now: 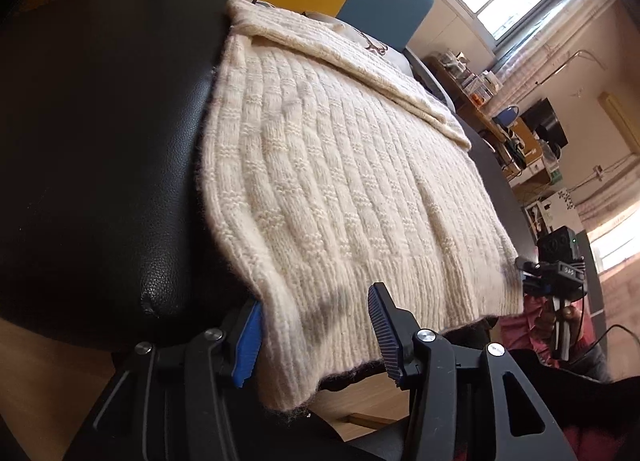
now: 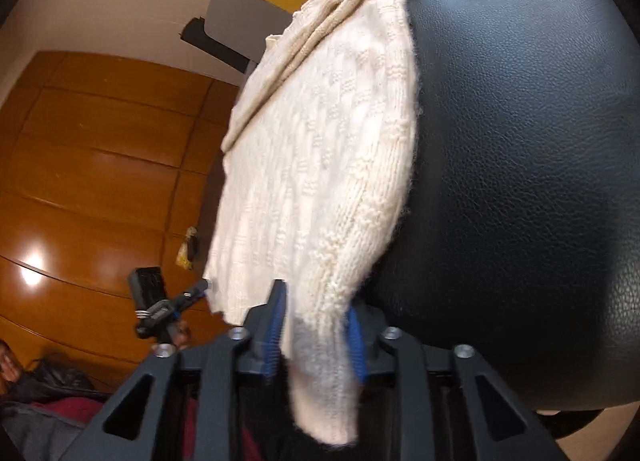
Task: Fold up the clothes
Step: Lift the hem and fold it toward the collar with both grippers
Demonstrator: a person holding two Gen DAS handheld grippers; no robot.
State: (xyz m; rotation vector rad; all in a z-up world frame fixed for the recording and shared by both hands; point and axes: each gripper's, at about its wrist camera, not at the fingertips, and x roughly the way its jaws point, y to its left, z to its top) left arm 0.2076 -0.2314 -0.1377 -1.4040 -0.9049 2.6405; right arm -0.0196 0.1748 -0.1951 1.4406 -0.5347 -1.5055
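Cream knit sweater (image 1: 320,165) hem sits between spread left tongs (image 1: 316,335) and pinching right tongs (image 2: 316,331); next, I judge, left closes.

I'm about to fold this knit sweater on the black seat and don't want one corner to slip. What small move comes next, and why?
Probably close the left tongs on the hem first. The cream sweater lies flat on the black seat, and the hem sits between their open pads, ungripped. The right tongs already straddle the other corner.
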